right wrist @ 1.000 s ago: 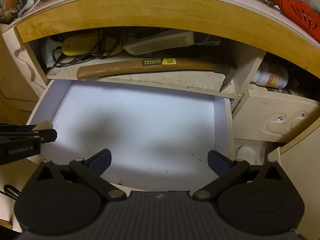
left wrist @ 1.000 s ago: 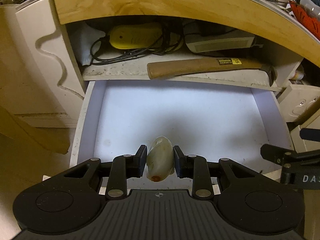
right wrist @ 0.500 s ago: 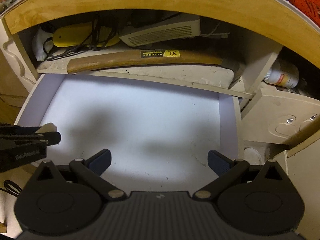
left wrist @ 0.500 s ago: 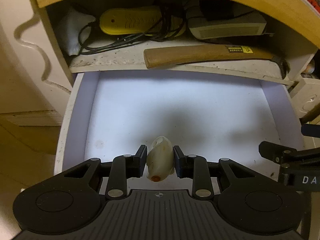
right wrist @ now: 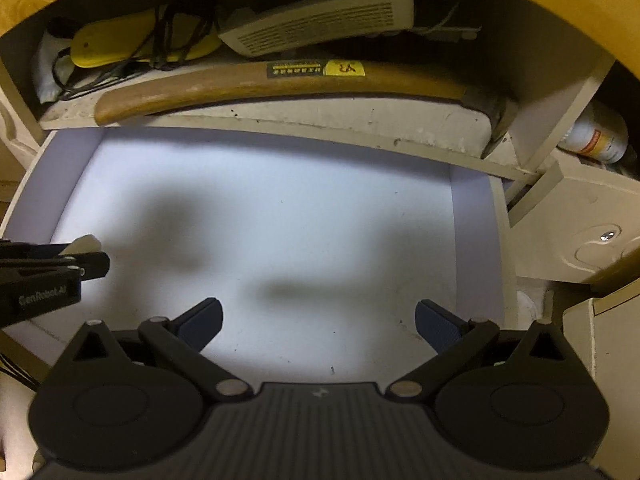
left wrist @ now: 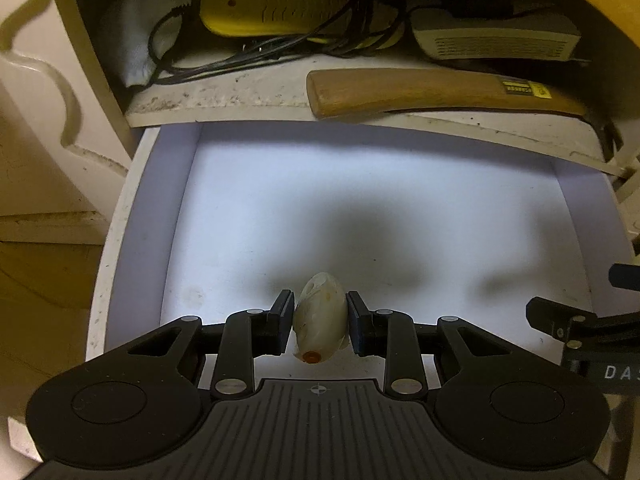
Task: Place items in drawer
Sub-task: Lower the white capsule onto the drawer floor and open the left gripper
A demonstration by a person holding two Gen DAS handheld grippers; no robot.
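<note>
Cream cabinet front with an open shelf above a pulled-out white drawer point(left wrist: 132, 208). Along the shelf lie a wooden-handled hammer point(left wrist: 432, 90), a yellow gadget point(left wrist: 276, 4) tangled in black cords point(left wrist: 256, 54), a pale vented box point(left wrist: 496, 40) and a crumpled white cloth point(left wrist: 140, 36). To the right of the shelf, in a side nook, a white bottle point(right wrist: 596, 138) lies on its side.

Seen from the left wrist, the left gripper point(left wrist: 320, 322) is over the front of the drawer, its two pads pinching a pale, egg-shaped shell point(left wrist: 320, 316) upright between them. The shell has a small orange spot at its near end. Whether it touches the drawer floor cannot be told; a dark shadow lies on the floor beyond it.

Seen from the right wrist, the right gripper point(right wrist: 318, 320) is over the drawer's front right part, its fingers spread wide with nothing between them. The left gripper shows at the left edge of this view, the shell's tip peeking above it.
</note>
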